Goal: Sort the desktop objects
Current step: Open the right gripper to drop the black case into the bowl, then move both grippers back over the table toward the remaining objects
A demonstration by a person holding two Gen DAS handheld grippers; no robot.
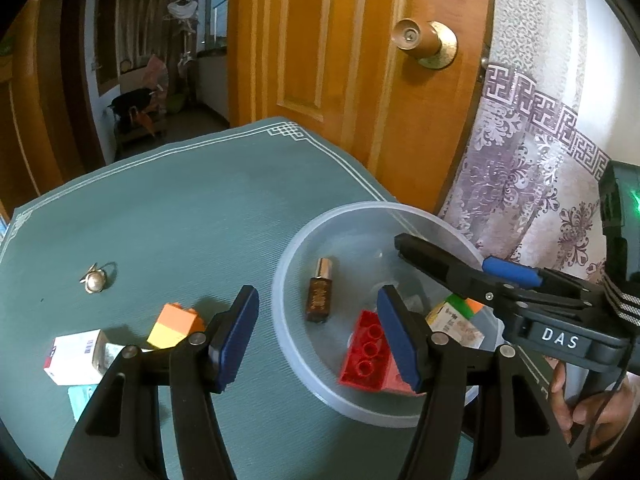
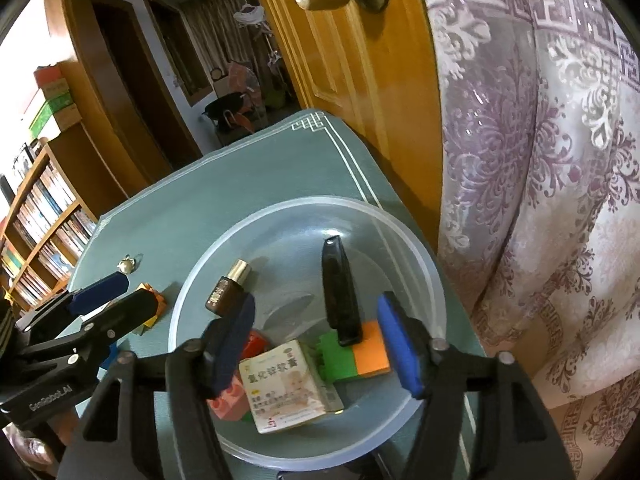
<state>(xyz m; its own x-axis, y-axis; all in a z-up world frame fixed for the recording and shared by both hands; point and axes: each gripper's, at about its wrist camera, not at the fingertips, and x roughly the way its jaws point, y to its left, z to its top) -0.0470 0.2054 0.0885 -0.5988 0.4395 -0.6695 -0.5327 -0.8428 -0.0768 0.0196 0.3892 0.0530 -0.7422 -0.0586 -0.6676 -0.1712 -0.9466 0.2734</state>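
Observation:
A clear plastic bowl (image 1: 320, 384) (image 2: 424, 264) on the green mat holds a brown bottle (image 1: 319, 296) (image 2: 228, 288), a red brick (image 1: 366, 354), a medicine box (image 2: 288, 388), a green-orange brick (image 2: 356, 352) and a black stick (image 2: 340, 292). My left gripper (image 1: 316, 340) is open and empty at the bowl's left rim. My right gripper (image 2: 316, 344) is open and empty above the bowl; it also shows in the left wrist view (image 1: 440, 264). On the mat to the left lie an orange-yellow brick (image 1: 176, 326), a white box (image 1: 76, 356) and a pearl ring (image 1: 95, 280).
A wooden door (image 1: 340, 60) and a patterned curtain (image 1: 532, 168) stand close behind the table's far right edge. A teal item (image 1: 80, 398) lies beside the white box. A bookshelf (image 2: 40, 220) is at the far left.

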